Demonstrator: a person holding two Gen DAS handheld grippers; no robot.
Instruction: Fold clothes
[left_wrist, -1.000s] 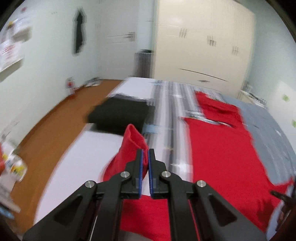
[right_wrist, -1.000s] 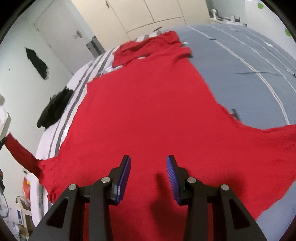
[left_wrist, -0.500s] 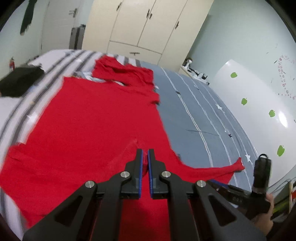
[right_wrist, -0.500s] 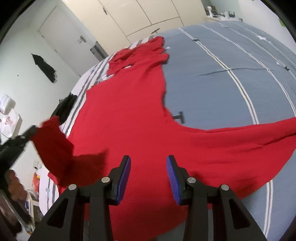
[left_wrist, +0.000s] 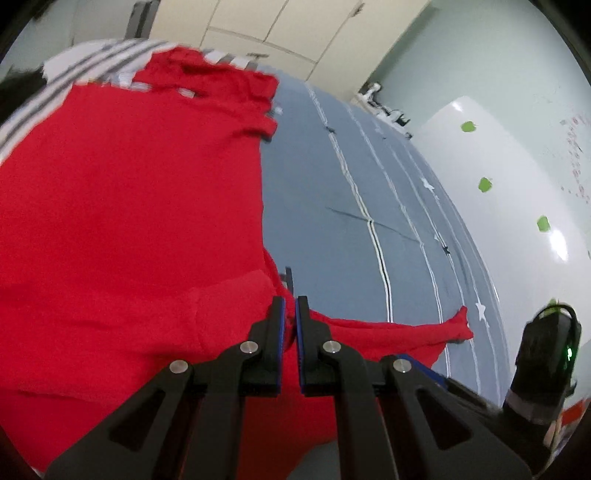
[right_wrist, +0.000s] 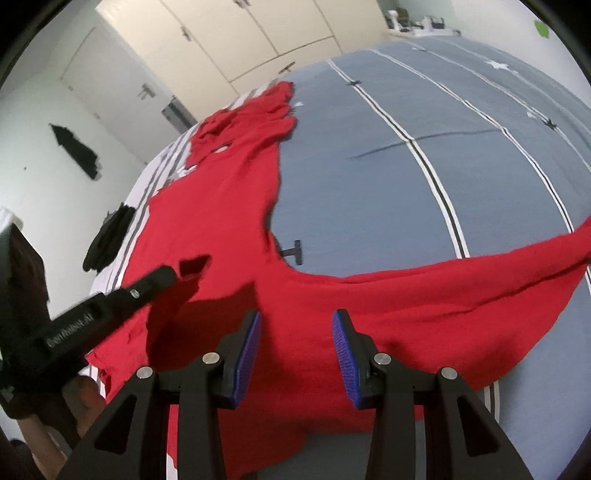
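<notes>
One sleeve (left_wrist: 229, 306) of the red garment (left_wrist: 129, 192) (spread across the bed (left_wrist: 351, 192)) lies folded onto the body, pinched in the closed left gripper (left_wrist: 287, 314), while the right gripper (right_wrist: 295, 332) hovers apart and empty, leaving the other sleeve (right_wrist: 480, 280) and the body folds.

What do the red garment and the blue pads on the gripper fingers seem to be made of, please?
Red garment: probably a soft knit, cotton-like and matte; it drapes limply and shows a fine fuzzy texture. Blue pads on the right gripper: likely rubber or soft plastic, with a finely ribbed matte face.
</notes>
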